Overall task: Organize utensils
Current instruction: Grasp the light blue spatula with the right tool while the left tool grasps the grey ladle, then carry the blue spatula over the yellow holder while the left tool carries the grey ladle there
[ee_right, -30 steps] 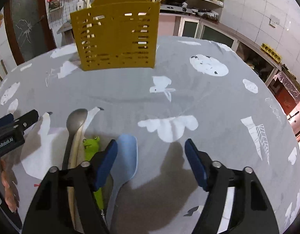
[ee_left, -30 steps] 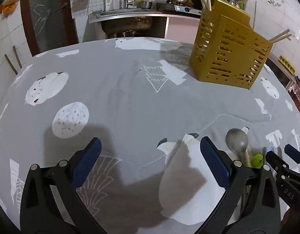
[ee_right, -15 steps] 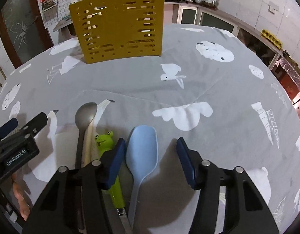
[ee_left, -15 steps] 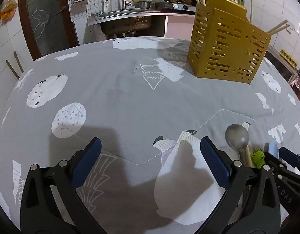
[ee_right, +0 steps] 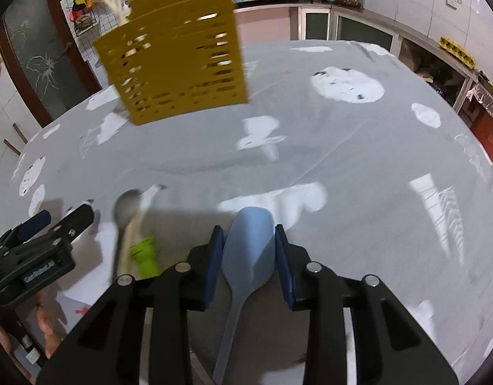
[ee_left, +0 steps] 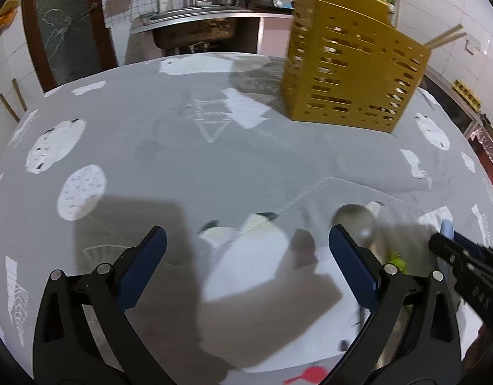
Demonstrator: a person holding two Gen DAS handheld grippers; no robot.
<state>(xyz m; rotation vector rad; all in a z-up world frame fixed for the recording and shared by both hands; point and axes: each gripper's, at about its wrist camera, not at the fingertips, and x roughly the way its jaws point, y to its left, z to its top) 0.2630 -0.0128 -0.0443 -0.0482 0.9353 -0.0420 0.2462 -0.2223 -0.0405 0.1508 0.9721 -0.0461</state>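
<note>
Right gripper angled down toward the table, jaws just closing, blue pads at both edges of the light blue spoon, contact not certain. Left gripper also angled down, jaws spread wide, nothing between the pads.

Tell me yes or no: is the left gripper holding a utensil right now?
No. The left gripper stands wide open over bare grey tablecloth, with nothing between its blue pads.

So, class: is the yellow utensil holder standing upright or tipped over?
Upright. The yellow utensil holder stands on its base on the grey tablecloth, open end up, with pale sticks poking out of its top.
</note>
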